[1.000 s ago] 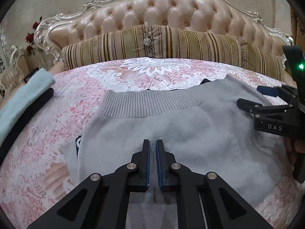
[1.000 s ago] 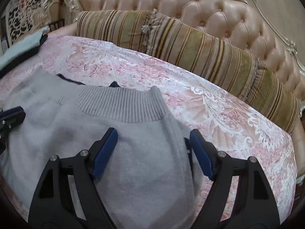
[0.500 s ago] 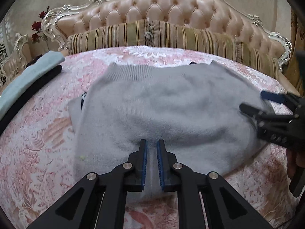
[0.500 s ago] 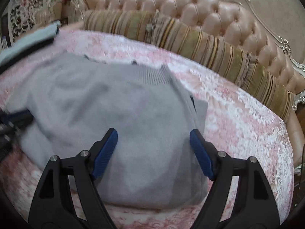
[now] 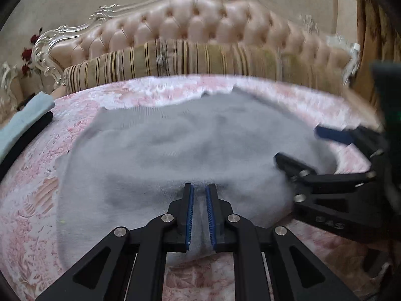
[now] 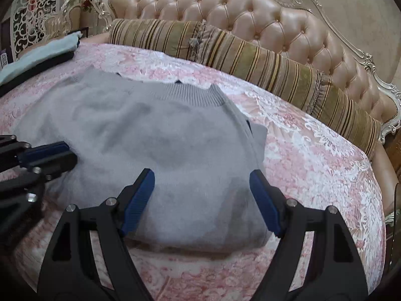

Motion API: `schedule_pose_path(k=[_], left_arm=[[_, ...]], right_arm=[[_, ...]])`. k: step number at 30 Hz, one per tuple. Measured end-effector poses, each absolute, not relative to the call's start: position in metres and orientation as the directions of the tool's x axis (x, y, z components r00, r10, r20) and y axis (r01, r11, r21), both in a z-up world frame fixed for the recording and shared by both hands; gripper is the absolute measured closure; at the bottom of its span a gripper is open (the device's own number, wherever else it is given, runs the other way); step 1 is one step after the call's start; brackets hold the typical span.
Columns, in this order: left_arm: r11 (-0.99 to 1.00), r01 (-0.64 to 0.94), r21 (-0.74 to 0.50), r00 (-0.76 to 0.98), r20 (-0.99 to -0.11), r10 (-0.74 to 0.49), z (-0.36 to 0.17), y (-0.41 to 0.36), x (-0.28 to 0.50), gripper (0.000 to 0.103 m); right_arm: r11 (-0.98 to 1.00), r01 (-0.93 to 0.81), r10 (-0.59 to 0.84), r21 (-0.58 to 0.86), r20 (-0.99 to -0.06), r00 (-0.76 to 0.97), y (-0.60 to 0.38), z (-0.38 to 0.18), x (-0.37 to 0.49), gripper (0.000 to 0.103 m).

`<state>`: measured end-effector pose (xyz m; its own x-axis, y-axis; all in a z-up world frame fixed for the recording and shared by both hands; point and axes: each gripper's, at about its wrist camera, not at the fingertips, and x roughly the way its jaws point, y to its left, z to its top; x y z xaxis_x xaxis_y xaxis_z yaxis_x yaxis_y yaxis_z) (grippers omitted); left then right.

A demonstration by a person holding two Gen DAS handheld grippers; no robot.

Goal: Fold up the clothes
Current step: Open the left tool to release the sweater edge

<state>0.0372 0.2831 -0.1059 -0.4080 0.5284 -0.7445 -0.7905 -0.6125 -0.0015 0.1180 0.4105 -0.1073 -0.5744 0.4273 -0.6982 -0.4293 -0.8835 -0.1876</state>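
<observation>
Left wrist view shows you a stack of folded clothes (image 5: 25,120), pale blue over black, far off to the left of your left gripper (image 5: 199,195), at the bed's edge. That pile already lies folded; whether it belongs to this job the pictures cannot say.

Straight ahead of your left gripper, the grey sweater (image 5: 175,155) lies on the pink patterned bedspread (image 5: 32,200), its ribbed collar away from you toward the striped bolster (image 5: 175,60). Your left gripper sits nearly closed, only a narrow slot between the blue pads; the sweater's near edge shows through that slot, but I cannot tell whether any cloth is pinched.

To the right, your right gripper (image 6: 201,183) is spread wide over the sweater's near right part, holding nothing. From the right wrist view the sweater looks compact: no sleeve lies out on the bedspread, a flap pokes out at the right edge beyond your right gripper, and the near edge looks rounded and doubled.

So the sweater seems at least partly folded, sleeves tucked in. This could be midway, with a further fold left, or the last smoothing of a finished bundle; the pictures do not settle which.
</observation>
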Motion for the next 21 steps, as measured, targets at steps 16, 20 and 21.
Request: schedule_pose_path(k=[16, 20, 21], left_arm=[[-0.748, -0.658, -0.081, -0.443, -0.762, 0.472, -0.111, 0.198, -0.012, 0.089], [-0.749, -0.661, -0.042, -0.462, -0.764, 0.450, -0.109, 0.197, -0.011, 0.089], [-0.752, -0.658, -0.043, -0.463, -0.764, 0.449, -0.108, 0.195, -0.010, 0.089]], right_arm=[[-0.878, -0.434, 0.434, -0.201, -0.714, -0.549, 0.417, -0.119, 0.127, 0.023], [-0.873, -0.440, 0.445, -0.209, -0.712, -0.543, 0.419, -0.118, 0.131, 0.023], [-0.871, -0.443, 0.447, -0.211, -0.712, -0.541, 0.420, -0.117, 0.132, 0.023]])
